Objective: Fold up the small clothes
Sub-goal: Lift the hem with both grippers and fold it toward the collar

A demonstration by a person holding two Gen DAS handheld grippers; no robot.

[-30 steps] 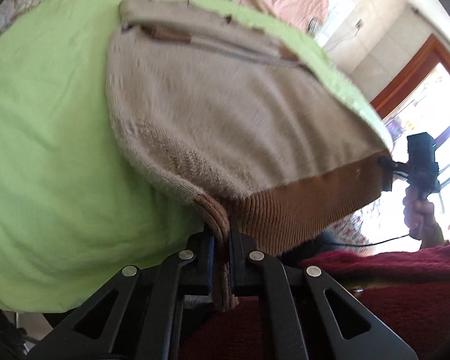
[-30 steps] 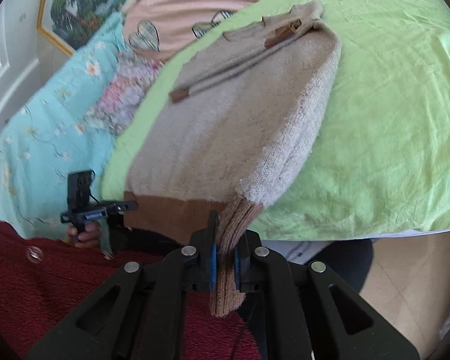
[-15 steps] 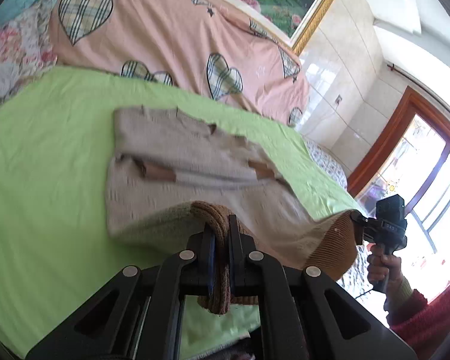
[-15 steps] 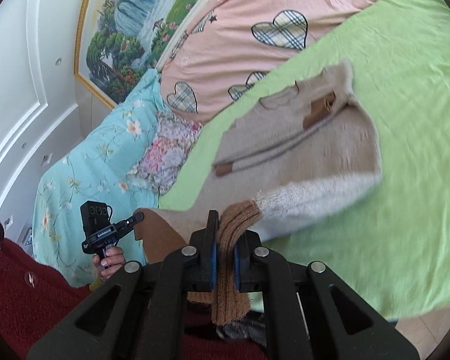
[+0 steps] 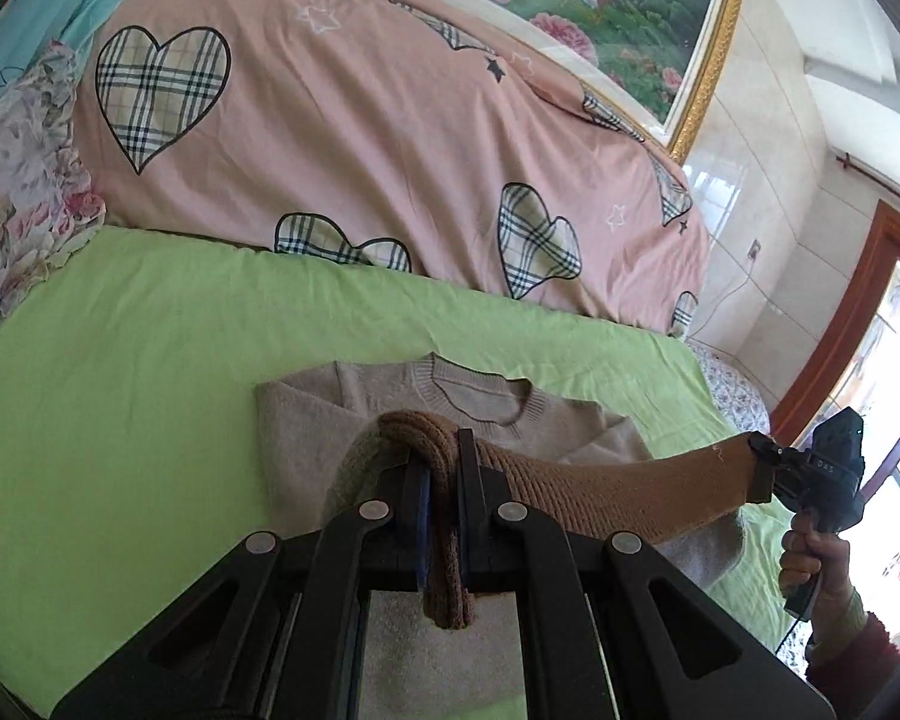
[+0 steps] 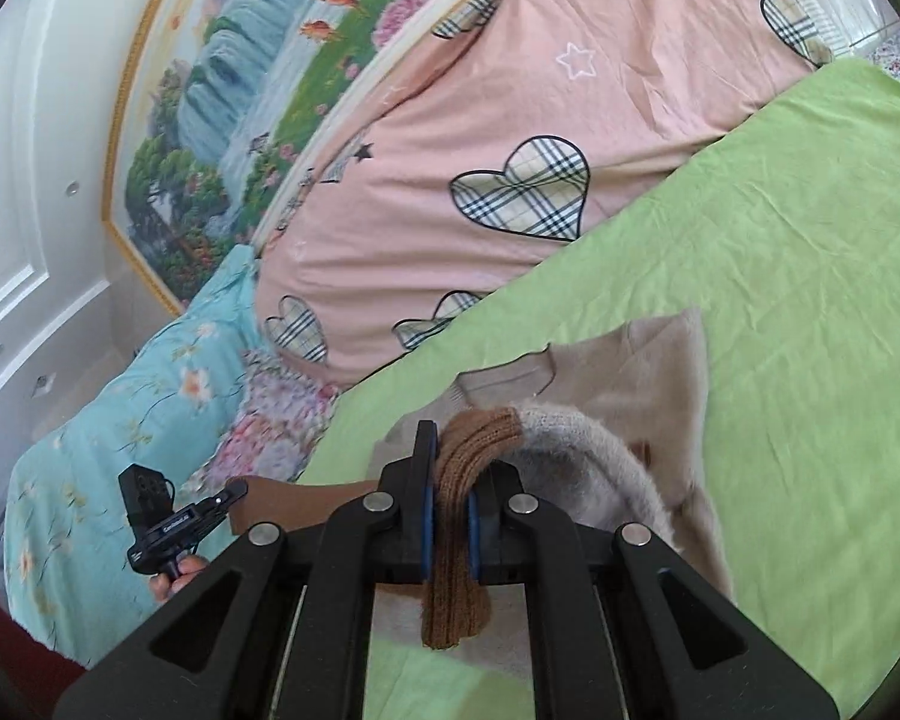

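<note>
A beige sweater [image 5: 306,438] with brown ribbed hem [image 5: 630,492] on a lime-green sheet [image 5: 120,360]; pink quilt [image 5: 360,138] with plaid hearts.

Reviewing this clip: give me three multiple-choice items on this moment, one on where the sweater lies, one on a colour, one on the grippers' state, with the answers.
1. The sweater lies on:
A. the green sheet
B. the pink duvet
C. the floor

2. The ribbed hem stretched between the grippers is:
A. white
B. brown
C. blue

3. The left gripper and right gripper are:
A. both open
B. one open, one shut
C. both shut on the hem

Answers:
1 A, its collar end rests on green cloth.
2 B, the ribbed band is brown against the beige knit.
3 C, brown knit is pinched between each pair of jaws.
</note>
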